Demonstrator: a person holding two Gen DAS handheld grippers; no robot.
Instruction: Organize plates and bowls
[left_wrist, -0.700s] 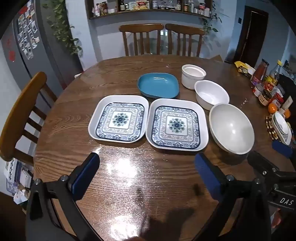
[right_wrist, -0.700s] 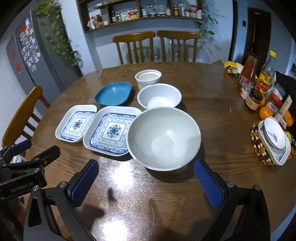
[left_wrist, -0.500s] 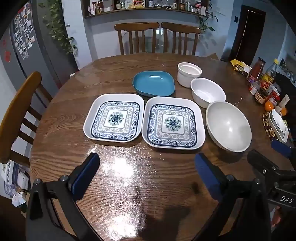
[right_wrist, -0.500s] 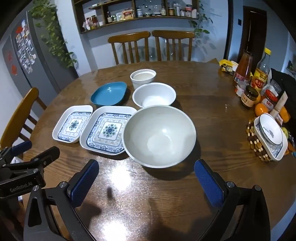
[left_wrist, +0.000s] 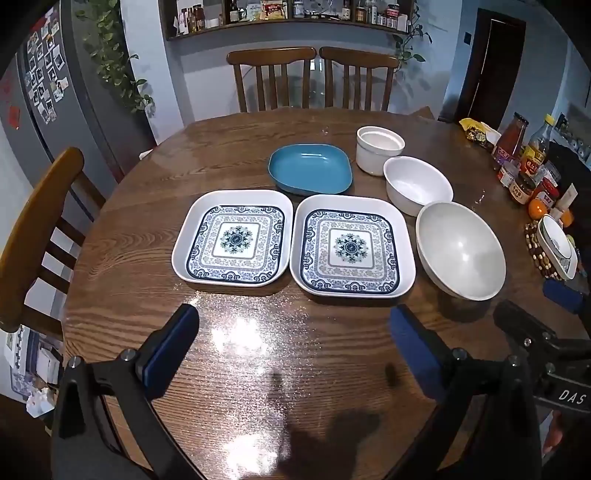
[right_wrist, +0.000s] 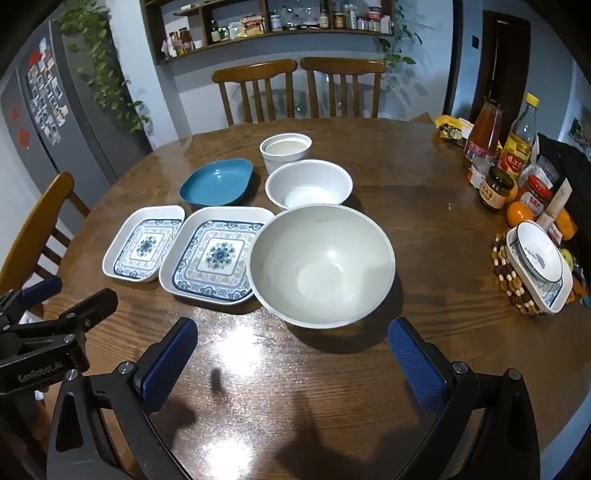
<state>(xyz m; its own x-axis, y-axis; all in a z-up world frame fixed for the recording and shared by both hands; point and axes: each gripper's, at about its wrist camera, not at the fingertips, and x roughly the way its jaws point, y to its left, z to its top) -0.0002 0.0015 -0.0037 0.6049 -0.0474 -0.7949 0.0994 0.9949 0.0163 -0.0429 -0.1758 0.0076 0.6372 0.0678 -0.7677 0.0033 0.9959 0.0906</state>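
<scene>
Two square blue-patterned plates lie side by side on the round wooden table, the left plate (left_wrist: 233, 238) and the right plate (left_wrist: 351, 246). Behind them sits a blue dish (left_wrist: 309, 168). To the right stand a white cup-like bowl (left_wrist: 379, 149), a medium white bowl (left_wrist: 417, 184) and a large grey-white bowl (right_wrist: 320, 264). My left gripper (left_wrist: 291, 332) hovers open over bare table in front of the plates. My right gripper (right_wrist: 293, 339) is open just in front of the large bowl, holding nothing.
Bottles and jars (right_wrist: 495, 155), oranges and a small patterned dish on a beaded trivet (right_wrist: 535, 266) crowd the table's right edge. Wooden chairs (left_wrist: 310, 77) stand at the far side and one chair (left_wrist: 40, 221) at the left. A fridge (left_wrist: 55, 92) is at the left.
Both grippers have drawn back and up a little; the dishes look slightly farther away and lower in both views. Nothing on the table has moved.
</scene>
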